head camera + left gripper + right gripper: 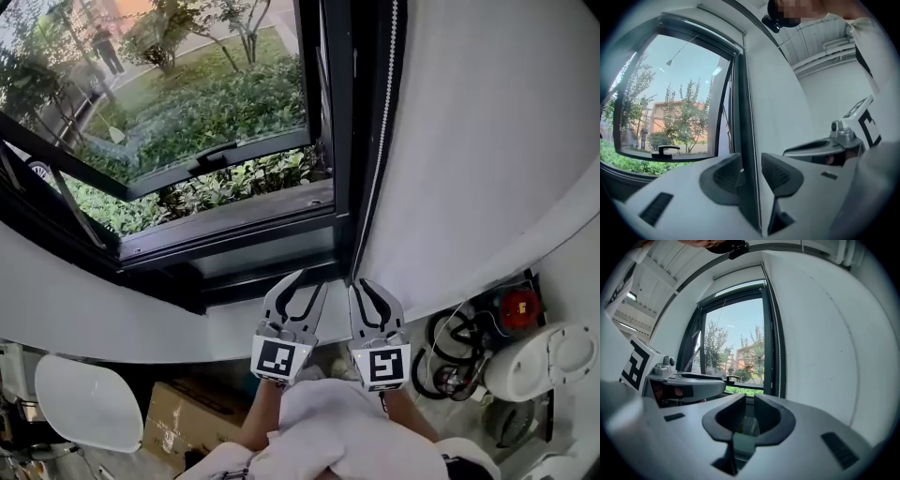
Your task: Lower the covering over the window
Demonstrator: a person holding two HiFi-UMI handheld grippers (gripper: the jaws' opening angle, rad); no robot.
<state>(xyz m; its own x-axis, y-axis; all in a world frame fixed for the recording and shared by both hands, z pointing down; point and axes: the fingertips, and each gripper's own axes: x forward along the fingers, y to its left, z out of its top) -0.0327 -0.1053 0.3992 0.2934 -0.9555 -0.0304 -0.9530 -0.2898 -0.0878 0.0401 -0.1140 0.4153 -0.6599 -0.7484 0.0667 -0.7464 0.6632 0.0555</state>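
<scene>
Window (339,141): head view; dark frame, sash tilted outward, ahead of both grippers.
Bead chain (378,141): hangs down the frame's right edge, against the white wall.
Left gripper (312,279): held level; own view shows jaws spread, chain lined up in the gap, untouched.
Right gripper (361,281): level, just beside the left; own view shows jaws narrowly apart, holding nothing.
</scene>
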